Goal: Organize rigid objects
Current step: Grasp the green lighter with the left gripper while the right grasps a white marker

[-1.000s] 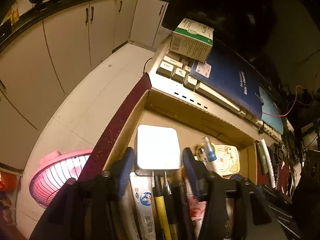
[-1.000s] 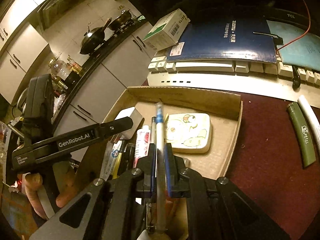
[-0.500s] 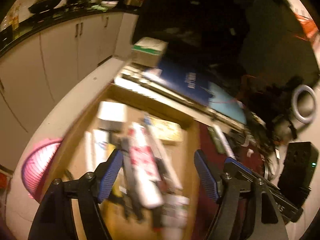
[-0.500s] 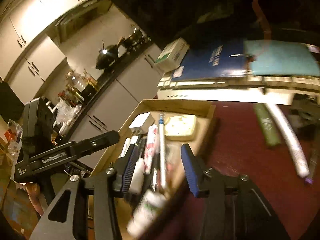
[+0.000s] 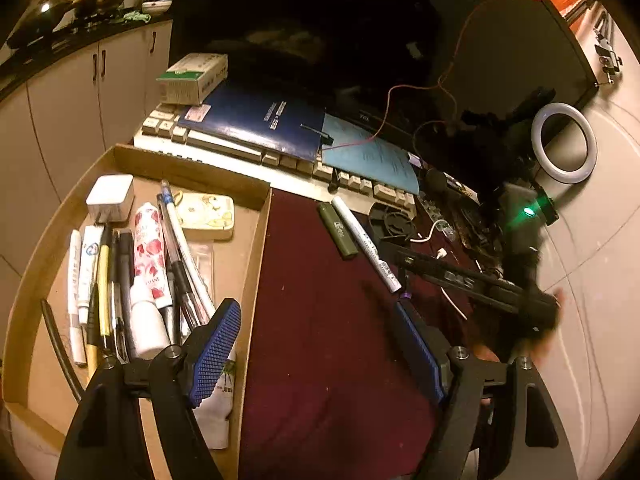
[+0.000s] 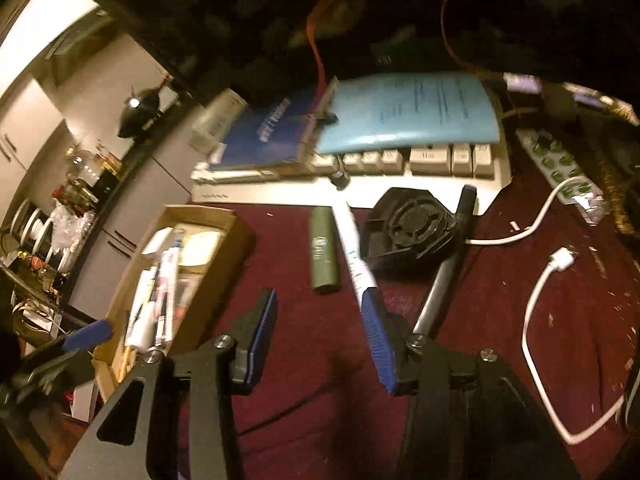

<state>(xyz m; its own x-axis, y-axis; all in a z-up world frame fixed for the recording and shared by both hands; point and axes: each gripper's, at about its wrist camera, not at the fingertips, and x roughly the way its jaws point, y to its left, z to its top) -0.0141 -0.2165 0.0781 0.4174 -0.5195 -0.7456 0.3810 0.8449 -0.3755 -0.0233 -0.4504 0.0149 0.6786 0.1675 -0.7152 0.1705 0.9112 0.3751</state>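
Observation:
A cardboard box (image 5: pixel 262 240) at the left holds pens, tubes, a white charger (image 5: pixel 110 196) and a yellow case (image 5: pixel 206 214). My left gripper (image 5: pixel 316 320) stands open and empty, its left finger over the box's right wall and its right finger over the maroon cloth (image 5: pixel 320 360). On the cloth lie a green cylinder (image 6: pixel 322 254) and a white marker (image 6: pixel 354 248). My right gripper (image 6: pixel 318 312) hovers just short of the green cylinder; its jaws are closing with nothing between them. The marker's near end passes behind the right finger. The box (image 6: pixel 224 256) shows at the left.
A keyboard (image 6: pixel 404 186) under a blue book (image 6: pixel 264 140) and a light-blue booklet (image 6: pixel 412 108) lines the back. A black fan (image 6: pixel 408 232), a silver-and-black pen (image 6: pixel 440 276) and white cables (image 6: pixel 534 300) lie at right. A ring light (image 5: pixel 564 142) stands far right.
Both grippers swung right, away from the box. The left one left the white charger and opened wider. The right one let go of the pen, which now lies in the box.

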